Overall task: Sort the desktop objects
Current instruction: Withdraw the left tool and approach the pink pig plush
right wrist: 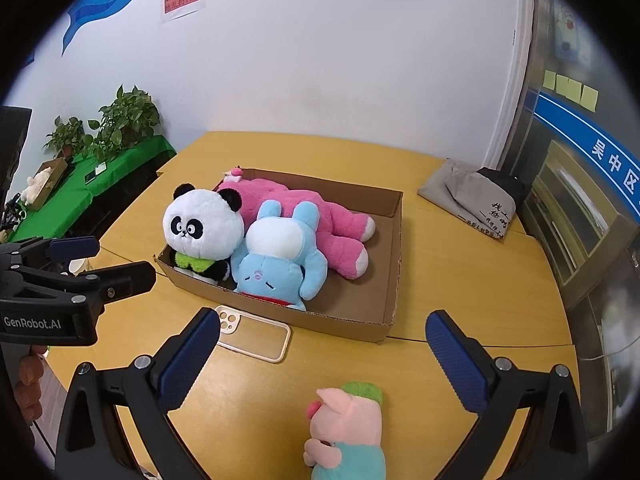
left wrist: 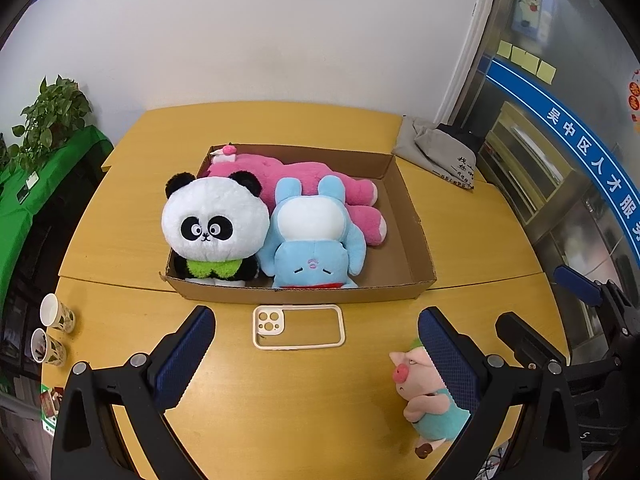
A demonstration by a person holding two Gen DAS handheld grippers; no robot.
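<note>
Left wrist view – 3 plush toys (left wrist: 276, 220) boxed, 1 pig (left wrist: 428, 396) outside

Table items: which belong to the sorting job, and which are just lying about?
Job:
cardboard box
panda plush
blue plush
pink plush
pig plush
phone case

Lying about, probably:
paper cups
grey bag
potted plant

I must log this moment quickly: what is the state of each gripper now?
Left gripper: open, holding nothing, above the phone case.
Right gripper: open, holding nothing, the pig plush between its fingers, ungripped.
</note>
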